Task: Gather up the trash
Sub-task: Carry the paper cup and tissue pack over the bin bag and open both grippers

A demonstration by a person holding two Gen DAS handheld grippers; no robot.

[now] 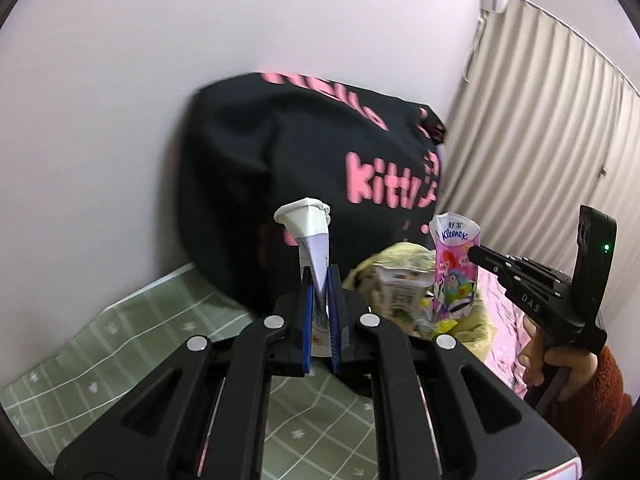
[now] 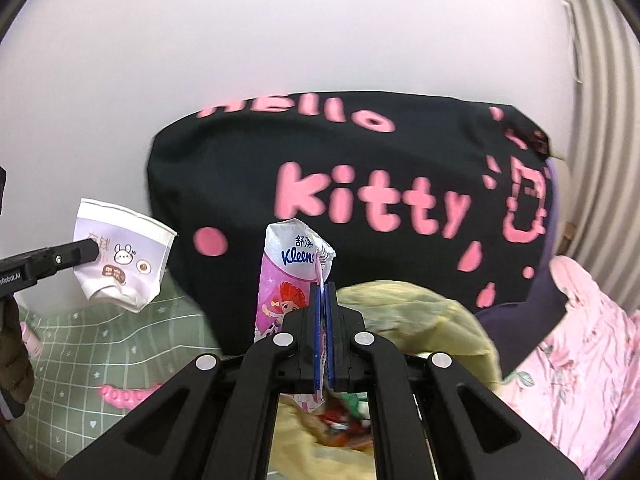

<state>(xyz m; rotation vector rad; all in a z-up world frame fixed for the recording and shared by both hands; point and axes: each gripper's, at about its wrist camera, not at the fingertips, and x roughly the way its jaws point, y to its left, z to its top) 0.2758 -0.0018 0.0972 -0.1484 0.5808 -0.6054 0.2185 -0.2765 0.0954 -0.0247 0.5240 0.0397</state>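
A crushed white paper cup (image 1: 307,227) with a cartoon print stands pinched between the blue pads of my left gripper (image 1: 320,280), which is shut on it. In the right wrist view the same cup (image 2: 124,256) hangs at the left, gripped by the left gripper (image 2: 94,251). My right gripper (image 2: 323,294) is shut on a pink Kleenex tissue packet (image 2: 290,276). The left wrist view shows that packet (image 1: 456,268) at the right, clamped at the tip of the right gripper (image 1: 476,251), which a hand (image 1: 560,364) holds. Both items are lifted clear of the bed.
A big black bag (image 2: 360,208) with pink "Hello Kitty" lettering leans on the white wall (image 2: 280,40). A green checked sheet (image 1: 120,336), yellow cloth (image 2: 420,312) and pink floral blanket (image 2: 592,352) lie below. A small carton (image 1: 400,288) and colourful wrappers (image 2: 340,428) rest on the yellow cloth. Curtains (image 1: 540,120) hang right.
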